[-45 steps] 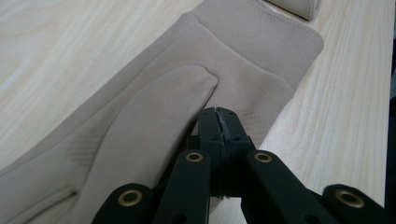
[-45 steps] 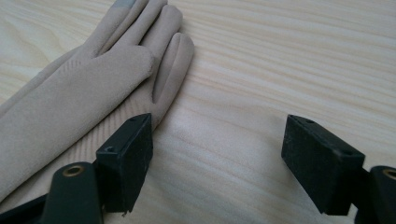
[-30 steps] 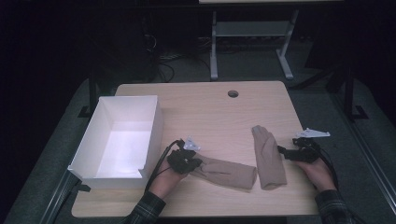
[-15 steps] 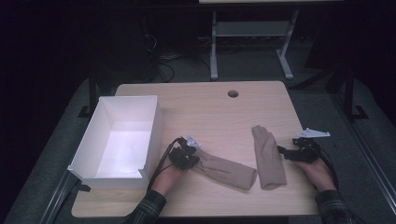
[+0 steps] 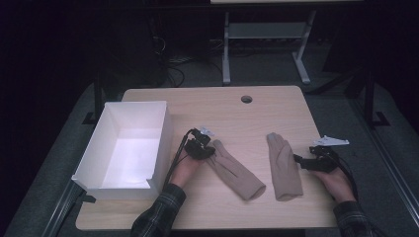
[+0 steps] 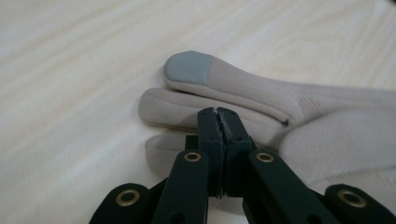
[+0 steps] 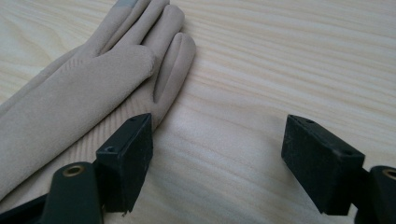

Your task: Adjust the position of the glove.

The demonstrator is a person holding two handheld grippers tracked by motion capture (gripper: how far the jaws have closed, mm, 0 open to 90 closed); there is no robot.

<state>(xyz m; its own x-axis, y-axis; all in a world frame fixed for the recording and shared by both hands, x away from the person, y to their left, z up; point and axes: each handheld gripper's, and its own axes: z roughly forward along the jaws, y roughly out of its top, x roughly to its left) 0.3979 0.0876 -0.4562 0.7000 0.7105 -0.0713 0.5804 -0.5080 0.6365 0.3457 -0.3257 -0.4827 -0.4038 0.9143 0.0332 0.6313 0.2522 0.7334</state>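
Beige knit gloves lie flat on the pale wood-grain table, both in its near half. The left glove (image 5: 234,170) slants from near the white box (image 5: 94,153) toward the near edge; the right glove (image 5: 284,165) lies beside it, nearer the right edge, fingertips pointing at the far edge. One fingertip of the left glove carries a grey patch (image 6: 189,67) — smooth against the soft weave. No writing can be read anywhere. The left gripper (image 6: 218,114) has its jaws pressed together over the left glove's fingers; whether fabric is pinched between them I cannot tell. The right gripper (image 7: 217,140) stands spread wide — one black pad just beside the right glove's edge.
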